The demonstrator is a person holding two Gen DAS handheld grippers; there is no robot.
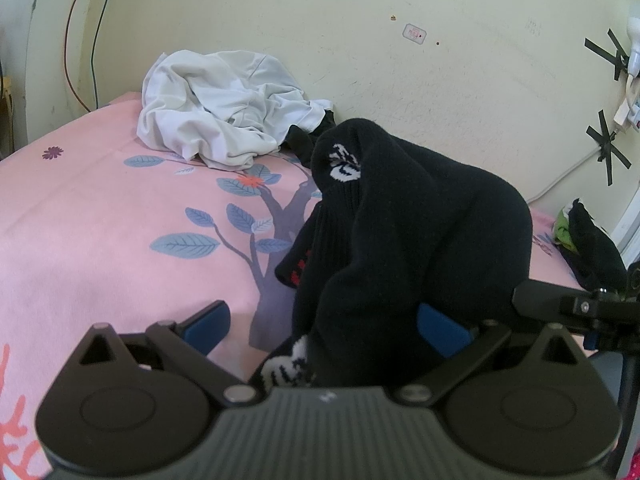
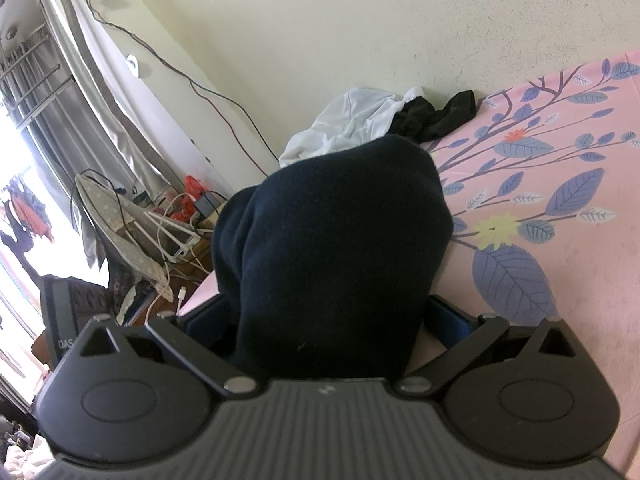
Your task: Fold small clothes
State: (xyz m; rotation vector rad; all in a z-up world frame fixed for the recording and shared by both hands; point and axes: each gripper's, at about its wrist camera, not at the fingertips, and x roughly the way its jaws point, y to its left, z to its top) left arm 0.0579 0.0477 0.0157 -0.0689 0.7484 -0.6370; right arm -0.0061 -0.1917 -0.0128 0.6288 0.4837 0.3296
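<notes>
A bundle of black socks (image 1: 420,220) with white and red markings stands humped on the pink leaf-print bedsheet (image 1: 100,220). My left gripper (image 1: 324,326) is open, its blue pads wide apart. The bundle's near end lies between them, against the right pad (image 1: 440,330). In the right wrist view the same dark sock bundle (image 2: 332,240) fills most of the gap of my right gripper (image 2: 328,320). Its jaws are also spread wide, and a sliver of sheet shows beside the right pad (image 2: 450,320). The right gripper's black fingers (image 1: 560,304) reach the bundle from the right.
A crumpled white garment (image 1: 224,116) and a small black garment (image 2: 436,114) lie against the cream wall at the far bed edge. A dark cloth pile with green (image 1: 592,240) sits at the right. Cables, a padded board (image 2: 120,220) and clutter lie past the bed edge.
</notes>
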